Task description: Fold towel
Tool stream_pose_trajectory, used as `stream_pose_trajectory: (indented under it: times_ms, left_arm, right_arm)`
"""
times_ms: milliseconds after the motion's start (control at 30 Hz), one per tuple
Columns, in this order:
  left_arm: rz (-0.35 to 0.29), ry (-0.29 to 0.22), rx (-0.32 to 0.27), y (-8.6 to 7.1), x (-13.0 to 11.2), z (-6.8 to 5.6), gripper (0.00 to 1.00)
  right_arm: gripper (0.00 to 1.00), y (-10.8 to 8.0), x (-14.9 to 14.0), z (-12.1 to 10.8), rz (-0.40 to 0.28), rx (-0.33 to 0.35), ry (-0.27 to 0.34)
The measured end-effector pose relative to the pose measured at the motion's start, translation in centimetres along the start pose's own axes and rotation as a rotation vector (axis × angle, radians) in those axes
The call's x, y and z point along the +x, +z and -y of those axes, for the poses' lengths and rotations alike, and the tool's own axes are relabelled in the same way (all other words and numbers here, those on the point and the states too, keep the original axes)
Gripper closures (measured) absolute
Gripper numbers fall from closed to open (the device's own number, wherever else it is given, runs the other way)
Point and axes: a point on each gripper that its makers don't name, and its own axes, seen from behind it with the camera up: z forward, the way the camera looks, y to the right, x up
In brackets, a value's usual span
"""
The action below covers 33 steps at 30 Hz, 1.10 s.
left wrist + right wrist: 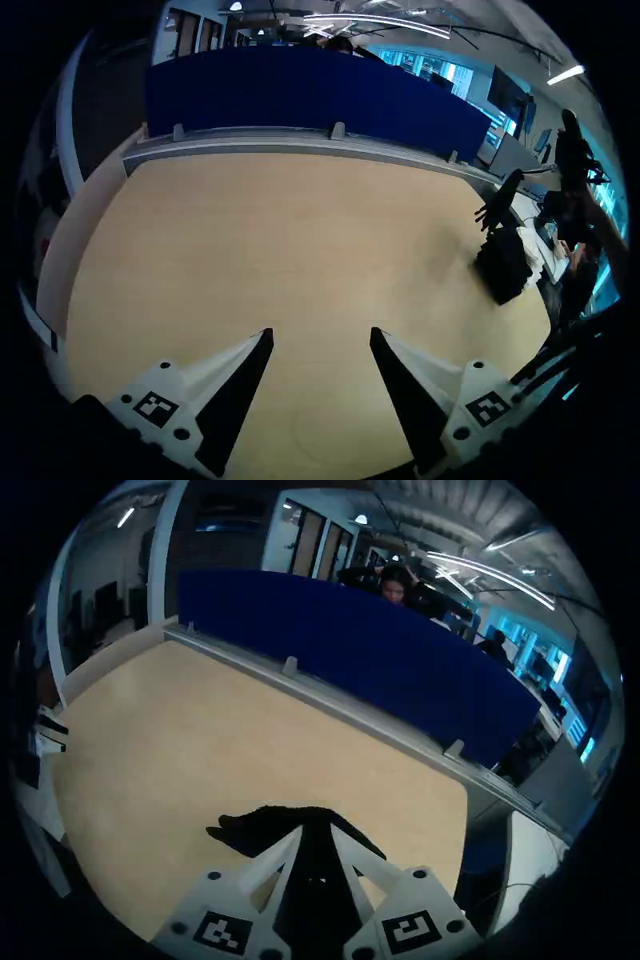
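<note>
A black towel point(264, 826) lies bunched on the light wooden table point(176, 744), near its right end. My right gripper point(316, 836) is shut on it, the dark cloth running down between the two white fingers point(272, 864). In the left gripper view the same towel point(504, 268) is a dark heap at the table's far right, with one part pulled up into a peak point(500, 200). My left gripper point(320, 340) is open above the bare table point(264, 240), well to the left of the towel, with nothing between its fingers.
A blue partition point(304, 96) on a grey rail point(320, 144) runs along the table's far edge. A person point(396, 584) sits behind it. Desks with monitors and cluttered items point(544, 232) stand past the table's right end.
</note>
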Motion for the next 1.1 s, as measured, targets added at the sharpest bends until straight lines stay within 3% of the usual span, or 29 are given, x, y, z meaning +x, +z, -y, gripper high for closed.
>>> stream_pose_trajectory:
  times_ms: [400, 800, 1100]
  left_arm:
    - [0.006, 0.02, -0.006, 0.2, 0.5, -1.5, 0.11]
    - [0.02, 0.039, -0.026, 0.7, 0.4, -2.9, 0.11]
    - [0.028, 0.049, -0.035, 0.8, 0.2, -3.6, 0.11]
  right_arm:
    - [0.91, -0.7, -3.1, -2.1, 0.027, -0.007, 0.031]
    - [0.91, -4.1, -9.7, -2.5, 0.077, -0.019, 0.098]
    - [0.91, -6.0, -14.8, -1.6, 0.128, -0.02, 0.152]
